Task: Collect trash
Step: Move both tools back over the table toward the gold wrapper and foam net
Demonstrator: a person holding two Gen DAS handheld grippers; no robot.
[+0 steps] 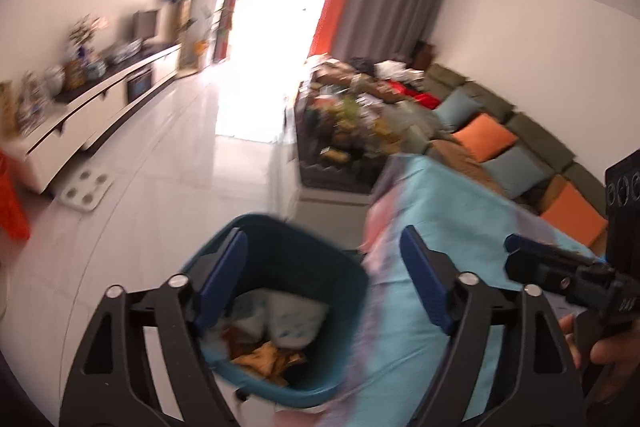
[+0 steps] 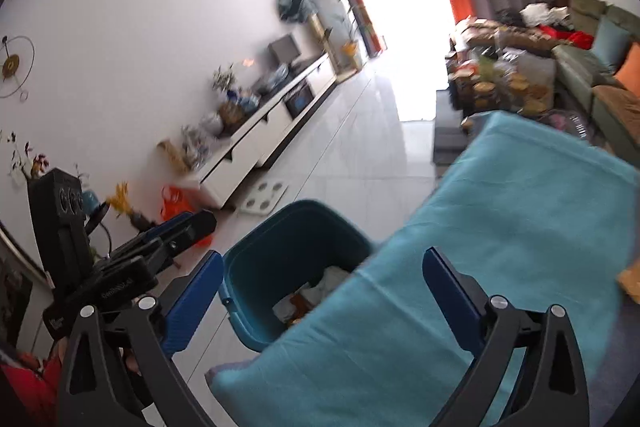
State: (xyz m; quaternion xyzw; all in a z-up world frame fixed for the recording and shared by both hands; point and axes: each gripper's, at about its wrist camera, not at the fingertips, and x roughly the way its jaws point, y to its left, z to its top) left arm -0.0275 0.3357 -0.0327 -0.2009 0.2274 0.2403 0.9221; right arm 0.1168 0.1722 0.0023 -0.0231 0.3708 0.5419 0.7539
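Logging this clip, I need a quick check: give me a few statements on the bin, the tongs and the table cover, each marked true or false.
1. The teal bin already holds some trash. True.
2. The left tongs grip a wrapper. False: they are open and hold nothing.
3. The right tongs are open. True.
4. The bin stands on top of the blue cloth. False: it stands on the floor beside the cloth's edge.

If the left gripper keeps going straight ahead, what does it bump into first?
Probably the teal trash bin. The open left gripper points at its far rim, right beside the blue cloth-covered table. The picture is blurry, so depth is a guess.
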